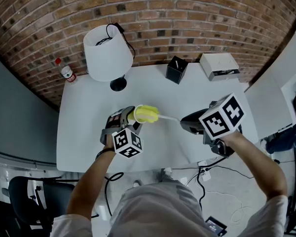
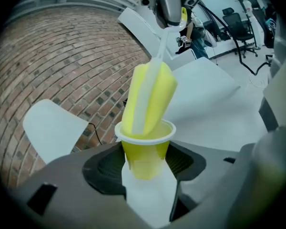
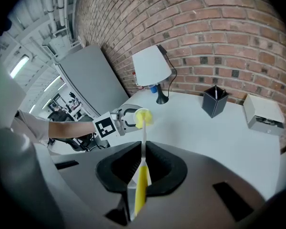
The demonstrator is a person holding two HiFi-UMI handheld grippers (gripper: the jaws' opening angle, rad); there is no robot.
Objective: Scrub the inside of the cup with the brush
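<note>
Left gripper [image 2: 145, 171] is clamped on the lower wall of the yellow cup [image 2: 145, 149], held tilted over the table's [image 1: 89, 127] left-centre. Right gripper [image 3: 139, 178] pinches the brush handle [image 3: 141, 187]. The sponge head [image 2: 150, 97] sits partly inside the cup mouth. My judgement: the cup is thin, light and crushable, so I'd grip gently below the rim. The sponge is soft and the stem springy.

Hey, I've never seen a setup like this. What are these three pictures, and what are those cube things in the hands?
A person holds a two-jaw gripper in each hand; the patterned cubes belong to them. One picture looks down from a head camera; the others look along each gripper's jaws. The left gripper grips a yellow cup; the right gripper grips a brush dipping into it. On the white table: lamp, black holder, white box and, at its corner, a bottle.
</note>
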